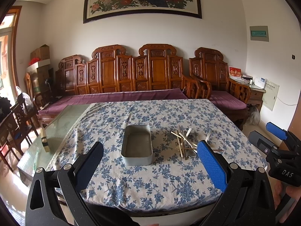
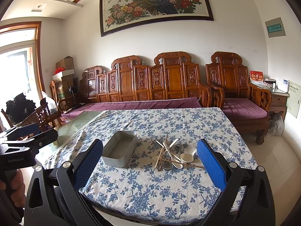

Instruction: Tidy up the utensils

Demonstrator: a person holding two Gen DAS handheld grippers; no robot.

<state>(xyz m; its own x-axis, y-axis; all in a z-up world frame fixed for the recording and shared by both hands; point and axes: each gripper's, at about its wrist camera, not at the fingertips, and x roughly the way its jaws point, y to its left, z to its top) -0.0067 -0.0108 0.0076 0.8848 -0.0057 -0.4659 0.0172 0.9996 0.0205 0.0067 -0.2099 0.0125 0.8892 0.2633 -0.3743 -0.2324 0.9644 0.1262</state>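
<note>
Item: metal tin (image 1: 137, 145), rectangular with rounded corners, open-topped, nothing inside; stands on the counter (image 1: 150, 184) near its middle, on a blue-and-white floral cloth. Item: heap of utensils (image 2: 172, 155), lying on the cloth just to the right of the tin and apart from it; includes white plastic spoons (image 2: 185, 157), pale and brown chopsticks (image 2: 161, 158) crossed over one another, a fork and a metal spoon partly buried beneath. The exact count cannot be told from the tangle. Item: left tongs (image 1: 150, 162), held low over the near edge of the counter, spread wide, nothing between them, framing the tin. Item: right tongs (image 2: 149, 162), likewise spread wide and holding nothing, framing both tin and heap; seen also from the left wrist view at the far right edge, off the counter's right side. Surroundings: bare glass surface (image 1: 62, 124) at the counter's left end with a small brush (image 1: 44, 140) on it; carved wooden sofa (image 2: 146, 82) with purple cushions behind; framed peacock painting (image 2: 156, 1) on the wall above.
</note>
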